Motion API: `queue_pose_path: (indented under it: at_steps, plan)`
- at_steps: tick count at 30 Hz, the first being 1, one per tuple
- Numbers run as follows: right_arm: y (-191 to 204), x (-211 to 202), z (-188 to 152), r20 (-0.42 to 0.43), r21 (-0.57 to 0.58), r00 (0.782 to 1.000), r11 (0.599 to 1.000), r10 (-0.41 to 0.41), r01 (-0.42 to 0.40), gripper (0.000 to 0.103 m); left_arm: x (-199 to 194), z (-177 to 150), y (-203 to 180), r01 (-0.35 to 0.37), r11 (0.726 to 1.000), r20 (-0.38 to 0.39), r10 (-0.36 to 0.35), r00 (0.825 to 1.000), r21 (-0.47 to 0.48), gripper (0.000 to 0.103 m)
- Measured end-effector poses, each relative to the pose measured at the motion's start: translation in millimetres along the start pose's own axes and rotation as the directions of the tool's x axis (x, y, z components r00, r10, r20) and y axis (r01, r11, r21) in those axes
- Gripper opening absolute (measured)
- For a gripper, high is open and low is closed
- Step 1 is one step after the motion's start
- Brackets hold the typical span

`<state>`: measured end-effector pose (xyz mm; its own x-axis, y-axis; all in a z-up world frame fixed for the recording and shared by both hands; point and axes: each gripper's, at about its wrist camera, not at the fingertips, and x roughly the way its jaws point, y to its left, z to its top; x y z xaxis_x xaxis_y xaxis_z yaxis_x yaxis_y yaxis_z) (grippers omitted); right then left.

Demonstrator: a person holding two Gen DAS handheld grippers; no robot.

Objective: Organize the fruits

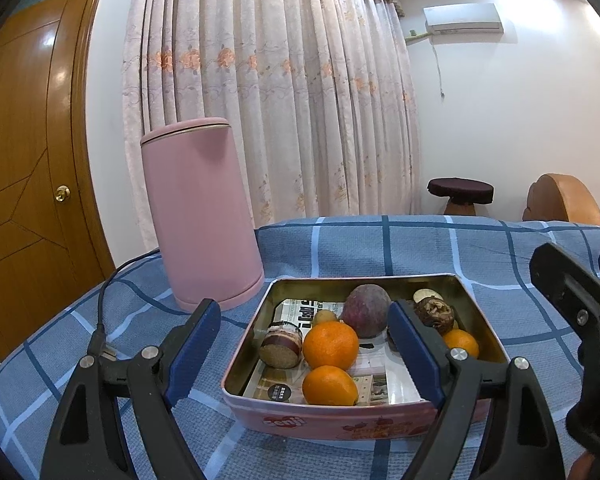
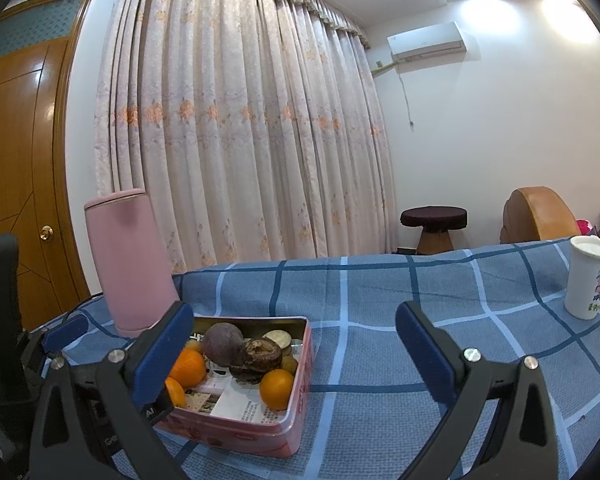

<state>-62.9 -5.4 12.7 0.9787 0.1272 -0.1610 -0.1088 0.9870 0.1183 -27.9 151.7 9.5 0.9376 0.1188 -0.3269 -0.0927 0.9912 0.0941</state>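
Fruits (image 1: 330,344) in pink tin (image 1: 324,426), left gripper (image 1: 304,344) spread, right gripper (image 2: 294,344) spread, both empty

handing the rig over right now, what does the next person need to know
Left gripper: open, empty, hanging over the tin.
Right gripper: open, empty, just right of the tin.
Fruit: three oranges, a purple fruit, a brown wrinkled fruit and small bits all lie in the tin on the checked cloth. No fruit shows outside it.
Nearby: pink canister behind the tin, white cup far right.
Done: fruit gathered, it seems. Left: unclear; perhaps tidying inside.
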Motion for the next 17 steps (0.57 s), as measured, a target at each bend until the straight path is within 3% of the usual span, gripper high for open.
queue_pose_path:
  at_steps: [17]
  plan:
    - [-1.5,-0.6,-0.6,-0.005,0.009,1.000,1.000,-0.009,0.009,0.103,-1.0,2.7,3.3,0.016,1.000,0.017,-0.016,1.000,-0.010,0.087]
